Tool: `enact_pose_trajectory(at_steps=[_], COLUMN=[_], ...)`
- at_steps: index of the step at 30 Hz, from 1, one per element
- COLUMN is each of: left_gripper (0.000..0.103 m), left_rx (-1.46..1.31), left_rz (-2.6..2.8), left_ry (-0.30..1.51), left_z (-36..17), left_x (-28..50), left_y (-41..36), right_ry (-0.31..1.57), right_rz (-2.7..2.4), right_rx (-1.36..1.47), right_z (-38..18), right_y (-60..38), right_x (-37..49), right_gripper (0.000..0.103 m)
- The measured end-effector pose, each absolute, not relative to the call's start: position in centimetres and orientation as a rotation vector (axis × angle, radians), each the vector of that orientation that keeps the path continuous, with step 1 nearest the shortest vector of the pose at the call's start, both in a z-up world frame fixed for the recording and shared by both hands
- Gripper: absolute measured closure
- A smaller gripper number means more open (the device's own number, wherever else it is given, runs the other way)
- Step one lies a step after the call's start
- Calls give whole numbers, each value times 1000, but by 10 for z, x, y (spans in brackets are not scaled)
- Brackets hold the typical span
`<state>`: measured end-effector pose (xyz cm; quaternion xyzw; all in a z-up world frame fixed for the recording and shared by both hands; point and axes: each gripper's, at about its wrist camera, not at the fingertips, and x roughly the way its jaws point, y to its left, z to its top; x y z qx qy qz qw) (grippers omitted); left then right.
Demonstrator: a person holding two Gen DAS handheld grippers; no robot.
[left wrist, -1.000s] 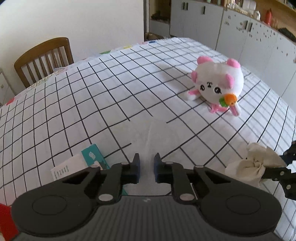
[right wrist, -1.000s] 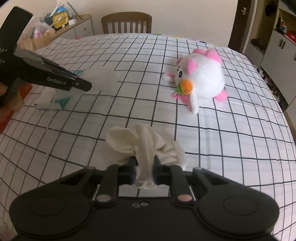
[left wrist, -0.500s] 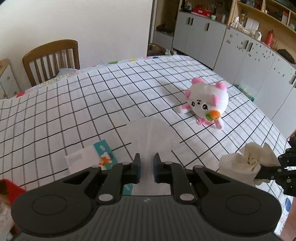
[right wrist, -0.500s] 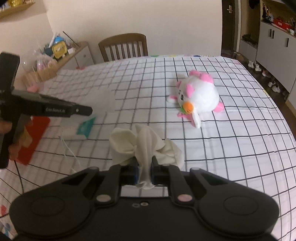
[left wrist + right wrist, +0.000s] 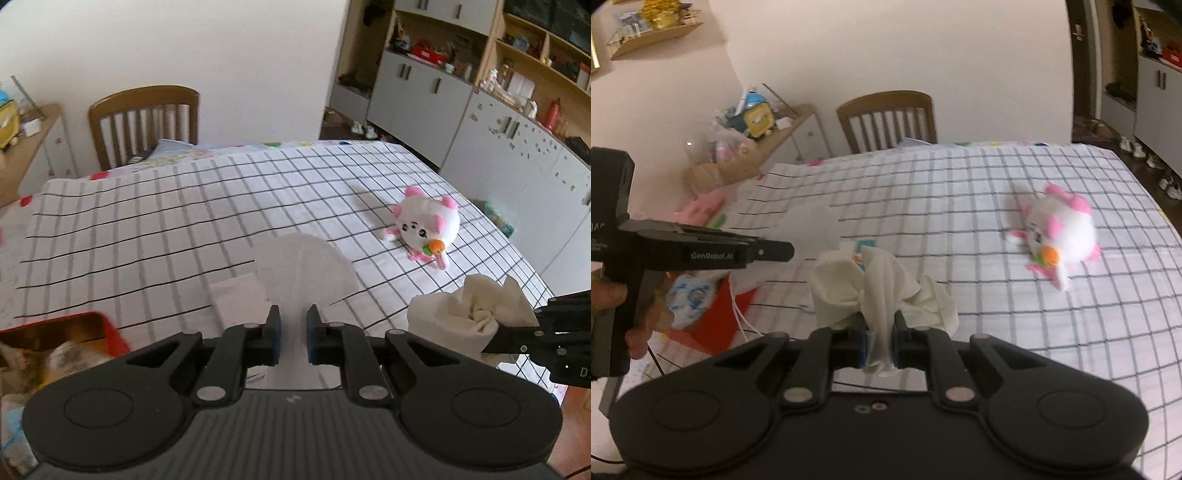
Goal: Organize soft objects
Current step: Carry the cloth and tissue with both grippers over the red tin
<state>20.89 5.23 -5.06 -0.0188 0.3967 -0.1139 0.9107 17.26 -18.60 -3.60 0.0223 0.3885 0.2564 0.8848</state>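
Left wrist: left tool clenched on thin tissue, lifted off bench | right tool grasping cloth, raised | plush lying on bench, apart

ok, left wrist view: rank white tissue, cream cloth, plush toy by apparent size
1. White tissue, held in the left tool, largest.
2. Cream cloth, in the right tool, and plush toy look alike; the cloth is nearer, so unranked.

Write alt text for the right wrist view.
The right tongs pinch a crumpled cream cloth above a black-gridded white tablecloth. A white-and-pink plush toy lies to the right; the left tongs hold a thin white sheet.
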Motion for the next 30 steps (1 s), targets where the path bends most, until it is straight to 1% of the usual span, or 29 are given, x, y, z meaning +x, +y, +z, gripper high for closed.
enact_pose_trajectory(at_steps=[18,24,30], left_gripper=[90,90,90], left_rx=[-94,-115,-148], left_rz=[-5,91,131], left_ry=[717,713,773], left_z=[-14,-24,-54], left_x=[163,157,160], left_y=[196,241,268], right_ry=[785,799,881], right_rz=[728,785,815], right_rx=[-4,-57,-82], right_z=[-8,-12,-33], right_y=[-43,13,63], right_x=[188,199,217], right_gripper=[92,92,92])
